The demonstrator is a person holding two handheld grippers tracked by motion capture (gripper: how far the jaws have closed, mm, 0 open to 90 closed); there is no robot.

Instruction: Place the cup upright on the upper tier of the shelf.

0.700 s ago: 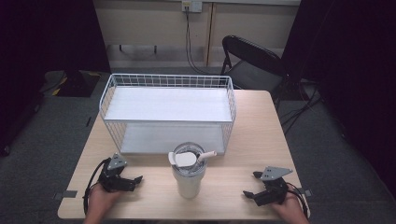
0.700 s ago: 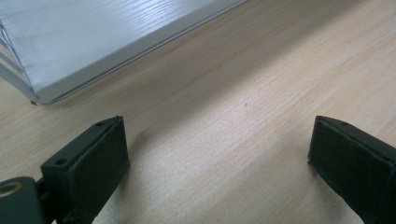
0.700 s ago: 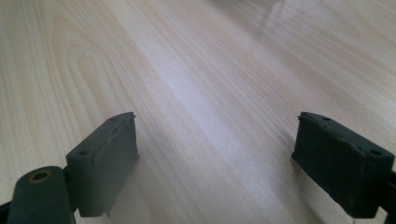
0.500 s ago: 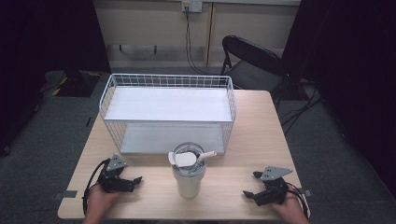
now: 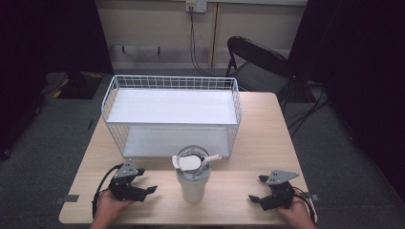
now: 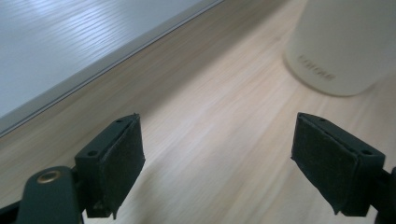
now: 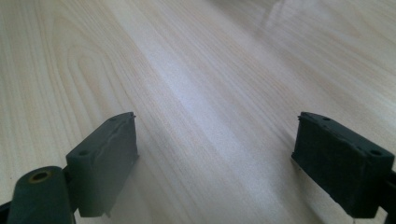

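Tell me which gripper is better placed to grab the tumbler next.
Left, probably. The left gripper sits closer to the tumbler, and its own view has the tumbler's base just ahead beside its open jaws. The right gripper is also open but farther off, facing bare table.

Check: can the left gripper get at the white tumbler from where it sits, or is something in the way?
Probably yes. The left gripper rests open on the table, beside the white tumbler, with bare wood between them. The wire rack stands behind, off that path. The tumbler looks about as wide as the jaw gap, so fit is uncertain.
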